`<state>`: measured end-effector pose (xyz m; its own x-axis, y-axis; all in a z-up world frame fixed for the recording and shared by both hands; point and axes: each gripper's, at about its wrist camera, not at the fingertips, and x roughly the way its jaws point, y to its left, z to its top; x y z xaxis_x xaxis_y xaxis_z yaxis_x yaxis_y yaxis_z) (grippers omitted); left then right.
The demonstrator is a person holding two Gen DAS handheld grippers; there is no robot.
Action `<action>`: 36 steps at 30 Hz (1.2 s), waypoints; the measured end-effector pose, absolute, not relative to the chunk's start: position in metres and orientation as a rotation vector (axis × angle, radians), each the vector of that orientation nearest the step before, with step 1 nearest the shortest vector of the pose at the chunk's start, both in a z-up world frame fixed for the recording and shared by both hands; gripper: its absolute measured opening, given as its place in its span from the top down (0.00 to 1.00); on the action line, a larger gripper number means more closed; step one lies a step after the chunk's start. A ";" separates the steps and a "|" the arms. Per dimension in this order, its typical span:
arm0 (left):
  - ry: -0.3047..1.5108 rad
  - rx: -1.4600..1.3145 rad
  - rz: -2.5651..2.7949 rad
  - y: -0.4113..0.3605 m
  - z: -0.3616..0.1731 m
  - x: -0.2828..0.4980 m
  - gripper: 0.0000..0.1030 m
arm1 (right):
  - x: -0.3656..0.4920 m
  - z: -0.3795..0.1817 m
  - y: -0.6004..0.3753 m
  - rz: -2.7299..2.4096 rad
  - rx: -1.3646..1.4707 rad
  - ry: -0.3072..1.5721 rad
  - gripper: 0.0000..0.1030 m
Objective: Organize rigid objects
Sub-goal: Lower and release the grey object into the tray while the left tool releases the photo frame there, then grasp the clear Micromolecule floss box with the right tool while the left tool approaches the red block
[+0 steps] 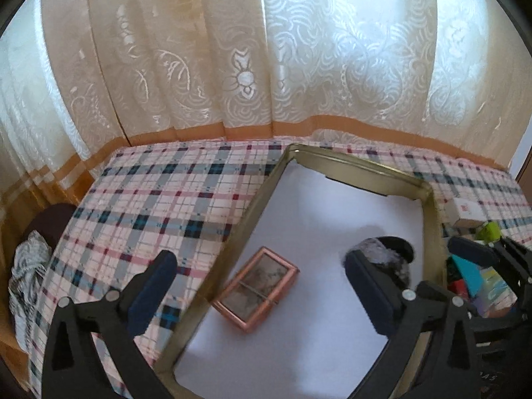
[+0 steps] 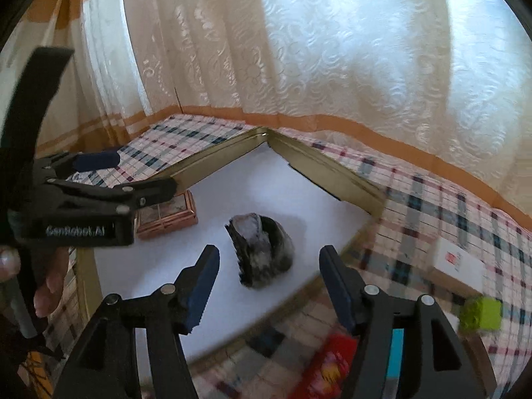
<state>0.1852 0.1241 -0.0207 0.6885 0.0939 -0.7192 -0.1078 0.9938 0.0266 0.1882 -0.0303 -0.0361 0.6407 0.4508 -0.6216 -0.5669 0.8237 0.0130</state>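
Note:
A gold-rimmed tray [image 1: 262,196] with a white floor lies on the plaid cloth. In it sit a copper-framed glass box [image 1: 257,287] and a dark grey-white stone [image 1: 389,256]. My left gripper [image 1: 262,286] is open and empty, hovering over the tray's left rim above the box. In the right wrist view the tray [image 2: 219,158] holds the box [image 2: 169,217] and the stone [image 2: 261,249]. My right gripper [image 2: 269,282] is open and empty, just in front of the stone. The left gripper [image 2: 133,176] shows at the left, held by a hand.
On the plaid cloth [image 1: 149,199] right of the tray lie a white carton [image 2: 457,262], a green block [image 2: 480,314], a red box [image 2: 327,369] and a teal item [image 1: 468,274]. Lace curtains [image 1: 266,50] hang behind. A crumpled cloth [image 1: 26,266] lies at far left.

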 end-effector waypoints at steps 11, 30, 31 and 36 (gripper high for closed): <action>0.645 0.013 0.049 0.051 -0.007 0.112 0.00 | 0.129 -0.026 -0.132 0.493 -0.103 0.561 0.35; 0.632 0.102 -0.042 -0.048 -0.046 0.093 0.00 | 0.142 -0.071 -0.197 0.302 -0.061 0.668 0.20; 0.637 0.099 -0.043 -0.048 -0.048 0.095 0.00 | 0.144 -0.073 -0.196 0.299 -0.054 0.675 0.20; 0.662 0.111 -0.052 -0.049 -0.060 0.102 0.00 | 0.156 -0.080 -0.191 0.316 -0.028 0.712 0.16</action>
